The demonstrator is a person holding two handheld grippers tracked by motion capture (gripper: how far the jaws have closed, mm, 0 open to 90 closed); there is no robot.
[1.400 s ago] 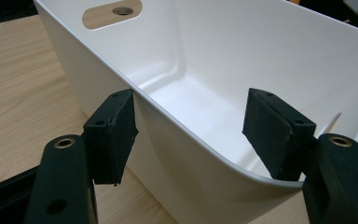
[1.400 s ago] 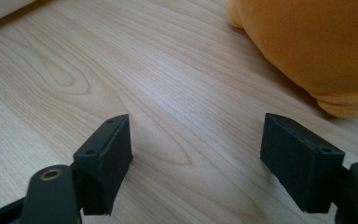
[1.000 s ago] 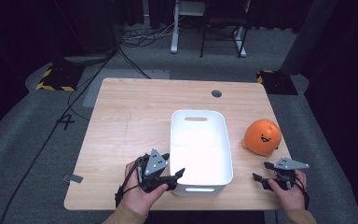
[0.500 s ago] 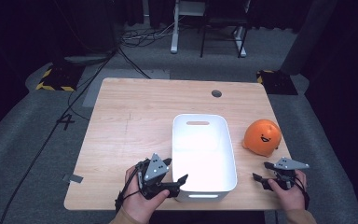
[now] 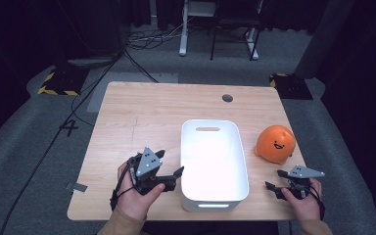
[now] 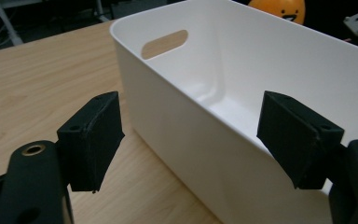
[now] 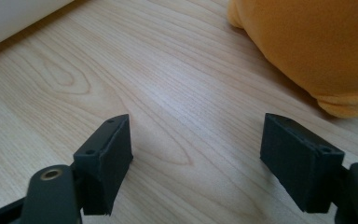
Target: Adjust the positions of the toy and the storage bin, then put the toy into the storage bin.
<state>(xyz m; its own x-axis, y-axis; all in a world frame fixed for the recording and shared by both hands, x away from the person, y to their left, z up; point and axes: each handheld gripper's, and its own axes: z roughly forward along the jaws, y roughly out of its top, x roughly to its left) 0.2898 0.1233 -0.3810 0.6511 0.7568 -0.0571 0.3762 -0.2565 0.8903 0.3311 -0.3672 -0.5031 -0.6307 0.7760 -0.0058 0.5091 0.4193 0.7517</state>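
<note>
High view is showing the white bin (image 5: 214, 166) sitting mid-table on the near half. An orange plush (image 5: 274, 143) is lying just right of the bin. The left gripper (image 5: 169, 172), jaws apart, is straddling the bin's left wall near its front corner; closing off-centre could, I judge, tip or skid it. The right gripper (image 5: 279, 182), jaws also apart, is hovering empty right of the bin.

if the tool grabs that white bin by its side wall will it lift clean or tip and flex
Probably light: the white bin looks like thin plastic and holds nothing. Gripped on one long wall by the left tool, it would likely hang tilted, the wall perhaps flexing. Its glossy surface may slip.
</note>
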